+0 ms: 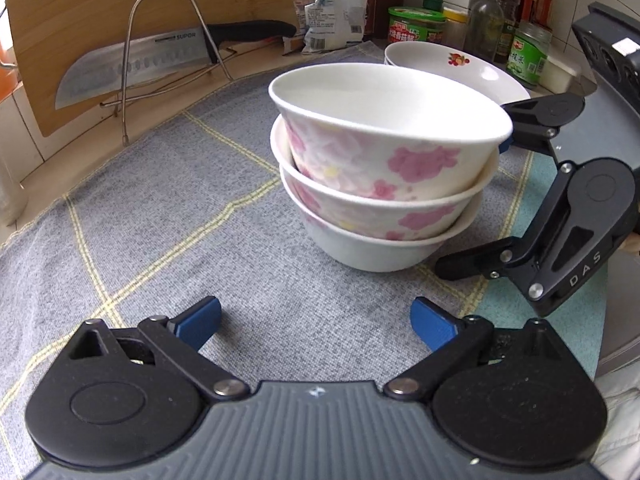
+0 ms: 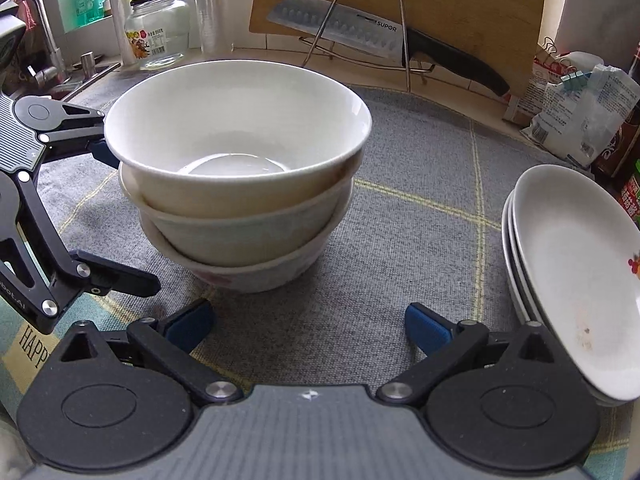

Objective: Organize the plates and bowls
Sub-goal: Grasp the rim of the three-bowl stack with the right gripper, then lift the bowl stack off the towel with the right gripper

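Observation:
Three nested bowls (image 1: pixel 384 168) with pink flowers stand stacked on the grey mat (image 1: pixel 160 220); the same bowl stack (image 2: pixel 240 168) fills the middle of the right wrist view. My left gripper (image 1: pixel 318 324) is open just short of the stack, with nothing between its blue pads (image 1: pixel 200 322). From the other side, the left gripper (image 2: pixel 128 218) sits at the stack's left flank. My right gripper (image 2: pixel 310 328) is open too and holds nothing. The right gripper (image 1: pixel 474 206) flanks the stack's right side, one finger partly hidden behind the top rim. Stacked white plates (image 2: pixel 572 280) lie to the right.
A knife (image 1: pixel 132 68) rests on a wire rack against a wooden cutting board (image 1: pixel 80 8) at the back. Jars and bottles (image 1: pixel 500 20) and food bags (image 1: pixel 336 8) line the wall behind the plates (image 1: pixel 480 68). A glass jar (image 2: pixel 158 28) and a tap (image 2: pixel 44 28) stand back left.

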Tool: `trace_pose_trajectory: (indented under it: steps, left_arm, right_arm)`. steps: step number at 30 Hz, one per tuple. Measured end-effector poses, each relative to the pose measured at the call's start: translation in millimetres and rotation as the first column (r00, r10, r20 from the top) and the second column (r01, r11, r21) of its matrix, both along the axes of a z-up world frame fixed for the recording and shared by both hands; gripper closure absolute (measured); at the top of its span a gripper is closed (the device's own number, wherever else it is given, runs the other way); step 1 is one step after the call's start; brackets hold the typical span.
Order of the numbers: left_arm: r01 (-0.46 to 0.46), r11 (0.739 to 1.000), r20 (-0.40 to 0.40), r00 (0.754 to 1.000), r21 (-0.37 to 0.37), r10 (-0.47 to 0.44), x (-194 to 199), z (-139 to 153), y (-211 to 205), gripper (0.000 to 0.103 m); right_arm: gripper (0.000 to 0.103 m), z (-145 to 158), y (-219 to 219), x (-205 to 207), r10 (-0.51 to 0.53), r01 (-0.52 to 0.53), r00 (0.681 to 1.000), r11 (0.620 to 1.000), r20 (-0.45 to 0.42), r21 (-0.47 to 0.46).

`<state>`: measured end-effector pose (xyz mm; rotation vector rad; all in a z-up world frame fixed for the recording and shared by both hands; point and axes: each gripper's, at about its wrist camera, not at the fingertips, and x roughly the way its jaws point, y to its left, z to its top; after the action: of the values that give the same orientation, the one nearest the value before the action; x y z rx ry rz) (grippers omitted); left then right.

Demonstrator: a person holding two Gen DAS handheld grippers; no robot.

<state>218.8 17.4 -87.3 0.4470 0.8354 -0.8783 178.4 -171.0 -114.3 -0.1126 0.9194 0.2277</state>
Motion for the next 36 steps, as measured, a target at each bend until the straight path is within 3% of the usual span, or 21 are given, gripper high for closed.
trace_pose_trajectory:
  steps: [8, 20, 24, 29, 36]
  left_arm:
    - [0.086, 0.996, 0.018, 0.996, -0.013, -0.086, 4, -2, 1, 0.0]
    - [0.17, 0.984, 0.002, 0.985, 0.044, -0.17, 13, 3, -15, 0.001]
    - [0.243, 0.967, 0.002, 0.97, 0.072, -0.243, 14, 6, -23, 0.004]
    - [0.36, 0.928, -0.008, 0.933, 0.097, -0.361, 20, 9, -31, 0.01]
    - [0.434, 0.898, -0.043, 0.901, 0.075, -0.432, 38, 10, -33, 0.021]
  right_arm:
    - [0.0, 0, -2, 2, 0.031, -0.031, 1.0, 1.0, 0.007, 0.004]
    - [0.0, 3, -6, 23, 0.241, -0.241, 0.97, 0.97, -0.031, -0.002]
    - [0.0, 6, -4, 30, 0.32, -0.32, 0.946, 0.947, -0.045, -0.011]
    - [0.0, 17, -2, 32, 0.419, -0.42, 0.907, 0.907, -0.033, -0.023]
    - [0.011, 23, -7, 38, 0.497, -0.498, 0.866, 0.867, -0.054, 0.001]
